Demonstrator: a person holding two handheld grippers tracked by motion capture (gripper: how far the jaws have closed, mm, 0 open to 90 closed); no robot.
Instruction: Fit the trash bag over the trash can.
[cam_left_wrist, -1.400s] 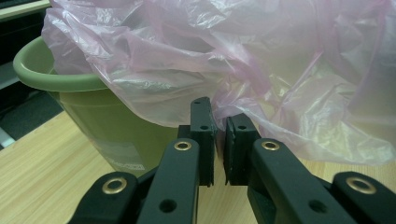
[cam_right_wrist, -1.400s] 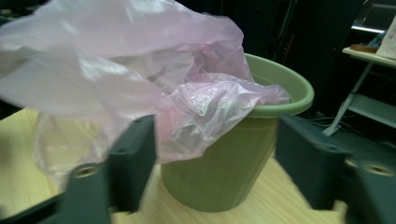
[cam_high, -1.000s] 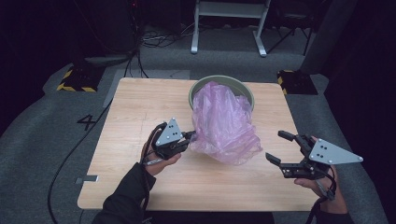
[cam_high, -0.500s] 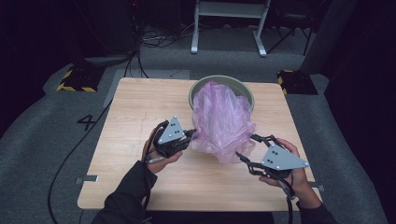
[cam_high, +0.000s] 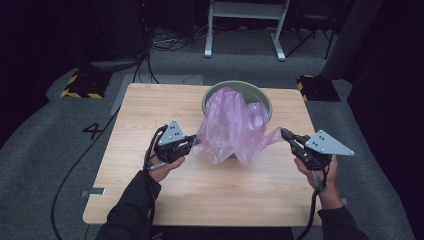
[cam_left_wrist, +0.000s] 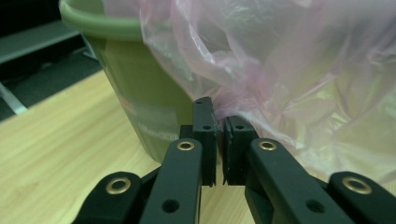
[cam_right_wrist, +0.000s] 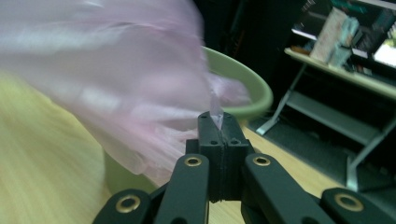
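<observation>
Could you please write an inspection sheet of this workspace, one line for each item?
Surface: wooden table, bare around the work.
Job's things: pink plastic bag spilling over the front of the green bin, which stands at the table's far edge.
Clutter: nothing seen.
Grippers: left gripper shut on the bag's left side; right gripper has just closed and pinches the bag's right corner.
Cables: one trails from each gripper; a black cable crosses the floor at left.
Surroundings: grey carpet, a white metal frame behind, yellow-black striped blocks at both far corners.
</observation>
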